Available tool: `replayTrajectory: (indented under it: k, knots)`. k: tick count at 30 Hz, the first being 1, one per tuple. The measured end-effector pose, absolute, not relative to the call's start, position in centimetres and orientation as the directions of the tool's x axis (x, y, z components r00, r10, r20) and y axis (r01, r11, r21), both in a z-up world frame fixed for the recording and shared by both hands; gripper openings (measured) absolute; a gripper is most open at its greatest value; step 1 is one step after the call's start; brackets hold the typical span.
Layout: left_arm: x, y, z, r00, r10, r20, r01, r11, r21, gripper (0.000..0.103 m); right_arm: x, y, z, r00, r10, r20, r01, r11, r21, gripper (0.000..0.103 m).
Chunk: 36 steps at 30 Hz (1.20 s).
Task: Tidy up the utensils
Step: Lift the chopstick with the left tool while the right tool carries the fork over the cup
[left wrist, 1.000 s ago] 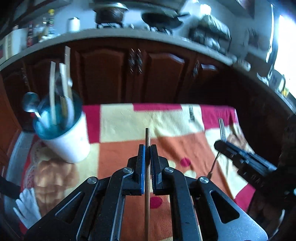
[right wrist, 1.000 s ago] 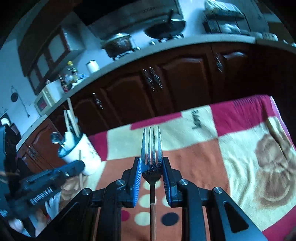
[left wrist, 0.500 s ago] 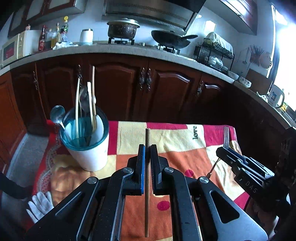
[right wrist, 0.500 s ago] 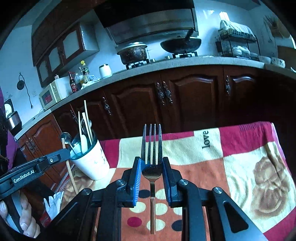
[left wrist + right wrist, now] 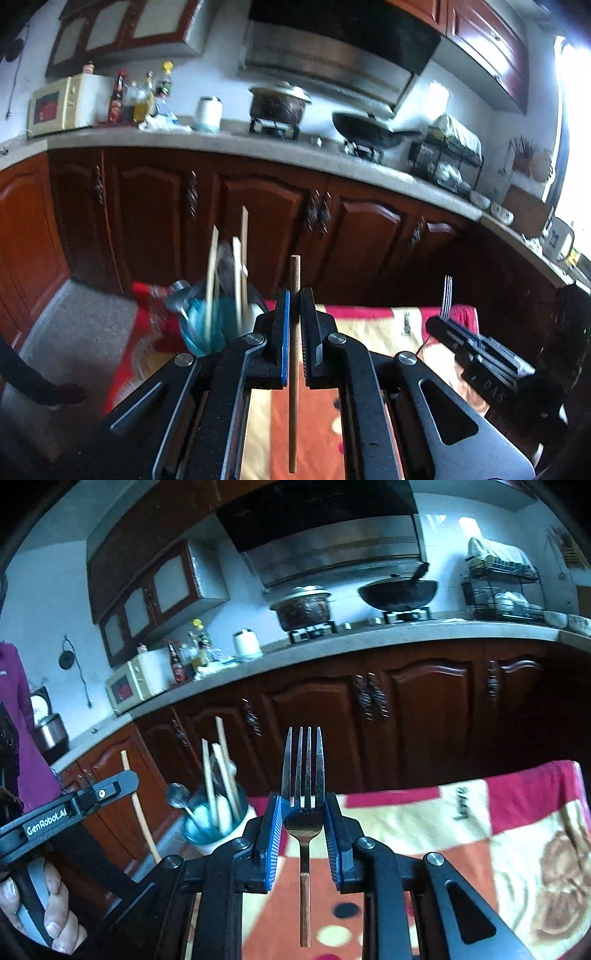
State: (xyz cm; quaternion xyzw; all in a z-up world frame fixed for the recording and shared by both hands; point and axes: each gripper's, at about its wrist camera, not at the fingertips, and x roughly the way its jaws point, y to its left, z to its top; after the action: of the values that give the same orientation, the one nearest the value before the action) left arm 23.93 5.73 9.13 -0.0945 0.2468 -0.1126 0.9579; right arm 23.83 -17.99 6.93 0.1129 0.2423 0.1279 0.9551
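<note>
Left wrist: left hand-held gripper [image 5: 294, 314] clamps upright chopstick [image 5: 294, 354]; right hand-held gripper [image 5: 303, 812] clamps fork [image 5: 303, 775].

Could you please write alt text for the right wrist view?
The right gripper holds a fork upright, tines up, above a patchwork cloth. To the left a cup of utensils stands, and the left gripper holds a chopstick.
</note>
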Motion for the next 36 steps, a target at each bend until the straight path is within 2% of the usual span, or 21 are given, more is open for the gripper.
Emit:
replayTrajectory:
  k: [7, 17, 25, 36]
  knots:
    - [26.4, 9.4, 12.6, 0.916, -0.189, -0.355, 0.112, 0.968, -0.225, 0.004, 27.3, -14.3, 8.9, 0.839, 0.373, -0.396, -0.255, 0.912, 0.321, 0.021]
    - [30.2, 12.7, 14.4, 0.94, -0.142, -0.309, 0.07, 0.97, -0.235, 0.004, 31.7, -10.7, 12.1, 0.837, 0.425, -0.344, -0.313, 0.888, 0.335, 0.021]
    - [32.2, 13.6, 14.2, 0.951, -0.111, -0.29, 0.047, 0.974, -0.221, 0.004, 34.7, -8.8, 13.8, 0.853, 0.423, -0.306, -0.335, 0.893, 0.302, 0.021]
    - [33.7, 14.3, 12.4, 0.963, -0.065, -0.263, 0.012, 0.981, -0.195, 0.004, 38.2, -9.1, 12.3, 0.869, 0.393, -0.299, -0.3, 0.901, 0.314, 0.021]
